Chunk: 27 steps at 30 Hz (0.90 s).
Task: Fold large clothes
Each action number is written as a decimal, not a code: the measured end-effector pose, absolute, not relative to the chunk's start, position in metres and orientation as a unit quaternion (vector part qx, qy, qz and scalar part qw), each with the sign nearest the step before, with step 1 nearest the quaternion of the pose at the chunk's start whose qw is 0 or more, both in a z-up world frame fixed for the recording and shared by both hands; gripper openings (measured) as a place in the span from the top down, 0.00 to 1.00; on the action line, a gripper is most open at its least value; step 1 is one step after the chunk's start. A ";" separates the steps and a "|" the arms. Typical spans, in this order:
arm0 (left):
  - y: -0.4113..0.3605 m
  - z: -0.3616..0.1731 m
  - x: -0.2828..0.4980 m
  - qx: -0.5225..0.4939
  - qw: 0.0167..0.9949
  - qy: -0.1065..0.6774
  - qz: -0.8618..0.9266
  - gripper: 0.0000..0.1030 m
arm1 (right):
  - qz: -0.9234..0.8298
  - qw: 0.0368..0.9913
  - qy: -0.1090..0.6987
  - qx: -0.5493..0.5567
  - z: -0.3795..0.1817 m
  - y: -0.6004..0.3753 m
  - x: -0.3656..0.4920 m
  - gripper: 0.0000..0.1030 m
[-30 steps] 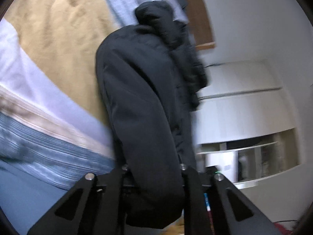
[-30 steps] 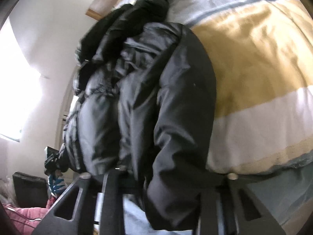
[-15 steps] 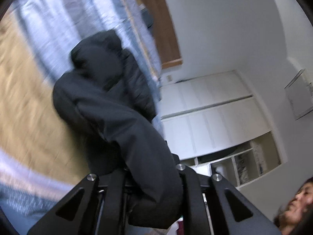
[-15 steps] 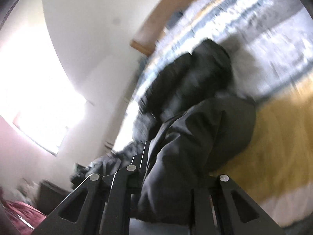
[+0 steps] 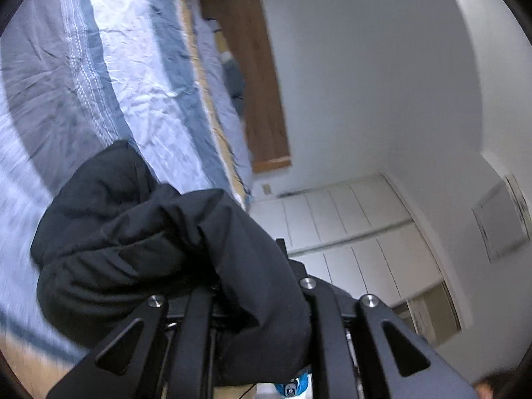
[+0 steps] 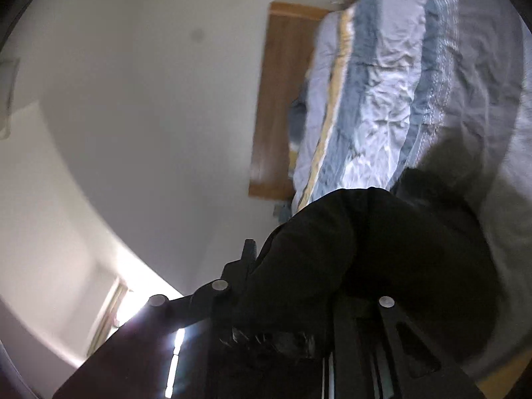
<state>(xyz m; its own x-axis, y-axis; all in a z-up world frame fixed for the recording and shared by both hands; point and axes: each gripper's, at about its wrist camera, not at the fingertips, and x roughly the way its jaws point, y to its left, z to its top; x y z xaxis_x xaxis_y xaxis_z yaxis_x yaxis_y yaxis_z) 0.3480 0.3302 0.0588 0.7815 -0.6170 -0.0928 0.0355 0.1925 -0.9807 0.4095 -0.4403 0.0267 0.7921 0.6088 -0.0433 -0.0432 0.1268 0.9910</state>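
Jacket (image 5: pixel 139 232) first: I have a bulky black one bunched in both tools, its free end resting on the striped bed cover (image 5: pixel 109 76) ahead of me. In the left wrist view it runs from between the fingers up and to the left, onto the cover; in the right wrist view the same dark mass (image 6: pixel 382 249) runs up and to the right. So, as I judge it, the long axis lies forward from me toward the head of the bed, and the two grips sit side by side at the near end, neither clearly nearer than the other.

My left hand-held gripper (image 5: pixel 262 326) is closed around a thick roll of the padded cloth, its fingers kept apart only by the bulk between them. My right hand-held gripper (image 6: pixel 299 326) looks the same: cloth fills the gap between its fingers and spills over the left one, though that view is dark and I cannot see the pads themselves.

I read this as the middle of a fold, carrying the near end forward over the part on the bed. A wooden headboard (image 5: pixel 252 76) and white cupboards (image 5: pixel 349 229) stand beyond, well apart from the work.
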 end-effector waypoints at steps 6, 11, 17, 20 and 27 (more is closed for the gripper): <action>0.326 0.022 0.477 -0.567 0.752 0.306 -0.138 0.89 | 0.125 0.775 0.270 0.558 -0.004 -0.424 0.507 0.80; 0.310 -0.037 0.553 -0.504 0.776 0.370 -0.086 0.88 | 0.059 0.806 0.334 0.484 -0.048 -0.416 0.559 0.80; 0.295 -0.097 0.595 -0.478 0.771 0.410 -0.093 0.86 | 0.046 0.804 0.375 0.460 -0.100 -0.412 0.592 0.81; 0.295 -0.105 0.600 -0.480 0.765 0.420 -0.092 0.86 | 0.044 0.799 0.387 0.459 -0.110 -0.412 0.599 0.81; 0.316 -0.079 0.590 -0.524 0.745 0.395 -0.122 0.60 | 0.070 0.808 0.387 0.438 -0.083 -0.413 0.593 0.38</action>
<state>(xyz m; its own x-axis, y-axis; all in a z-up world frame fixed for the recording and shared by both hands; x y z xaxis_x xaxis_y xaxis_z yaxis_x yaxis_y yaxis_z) 0.5898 0.3161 -0.0795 0.6579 -0.5960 -0.4605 -0.2314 0.4219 -0.8766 0.5925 -0.4133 -0.0826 0.6898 0.4531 -0.5646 0.2261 0.6060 0.7626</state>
